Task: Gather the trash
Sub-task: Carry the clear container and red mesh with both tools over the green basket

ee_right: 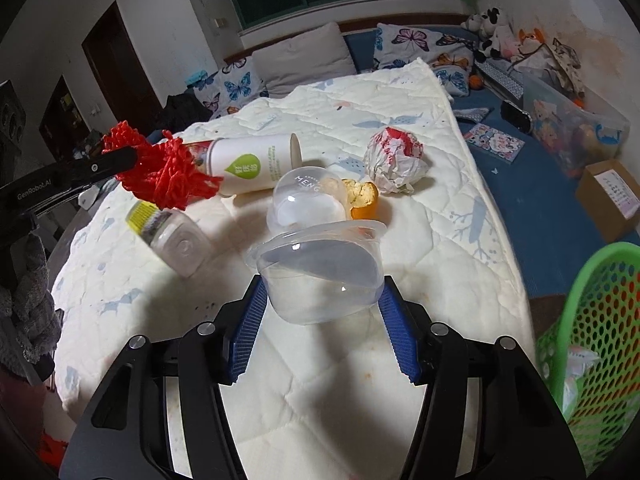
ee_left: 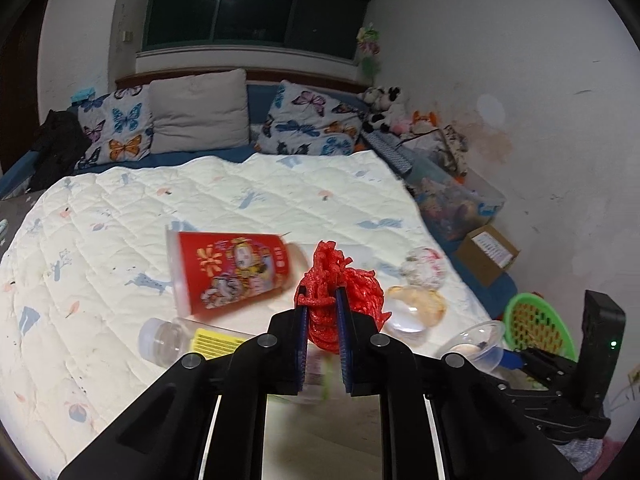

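On the far left of the right wrist view, the left gripper [ee_right: 132, 156] pinches a red mesh net [ee_right: 172, 176], jaws nearly together with the net bunched between the blue pads and lifted above the quilt [ee_right: 440, 240]. Below it a clear bottle [ee_right: 172, 236] lies on its side, just beside a white paper cup [ee_right: 256, 164], also lying down. In the middle, the right gripper [ee_right: 320, 312] stands about half spread, its pads pressed on the sides of a clear plastic bowl [ee_right: 320, 272], tilted and held up. Behind the bowl sit a clear lid [ee_right: 308, 200], orange peel [ee_right: 364, 196] and crumpled paper [ee_right: 396, 160]. A green basket [ee_right: 592, 340] stands at the right edge.
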